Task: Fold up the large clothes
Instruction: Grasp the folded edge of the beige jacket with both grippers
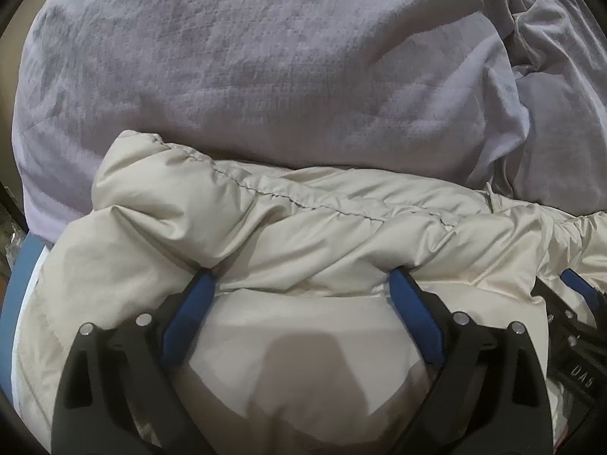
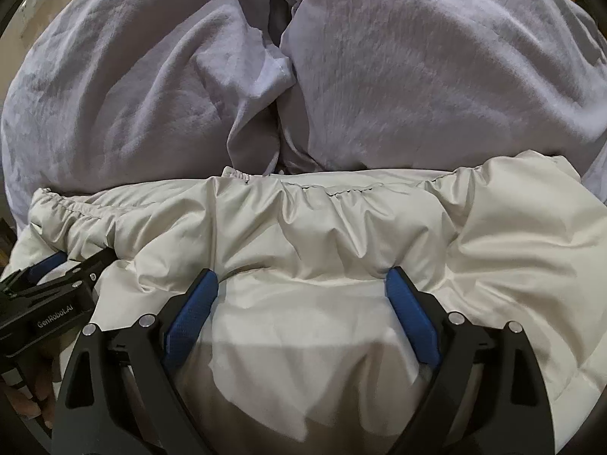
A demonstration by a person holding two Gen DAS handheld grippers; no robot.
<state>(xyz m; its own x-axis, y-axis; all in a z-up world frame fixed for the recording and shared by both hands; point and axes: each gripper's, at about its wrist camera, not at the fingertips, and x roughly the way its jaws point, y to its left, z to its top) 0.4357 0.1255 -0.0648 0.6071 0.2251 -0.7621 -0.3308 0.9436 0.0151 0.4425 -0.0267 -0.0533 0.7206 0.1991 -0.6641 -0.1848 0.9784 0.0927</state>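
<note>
A: The puffer jacket (image 1: 303,235) is cream white with a faint sheen, its stitched seam a darker grey line.

B: And the bedding (image 1: 246,76) filling the upper frame?

A: Pale lavender grey, plain, mottled with darker patches.

B: The left gripper (image 1: 303,284)?

A: Black frame, blue textured pads (image 1: 189,311), silver rivets. The right gripper (image 2: 301,282) matches; white lettering marks a black body at lower left.

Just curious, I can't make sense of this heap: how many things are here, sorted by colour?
Cream: 1, the puffy jacket.
Lavender: 1, the rumpled bedding behind it; whether it is one piece I cannot tell.
Black with blue pads: 2, the left tool and the right tool, both open with fingers pushed into the jacket.
Total: 4.
</note>
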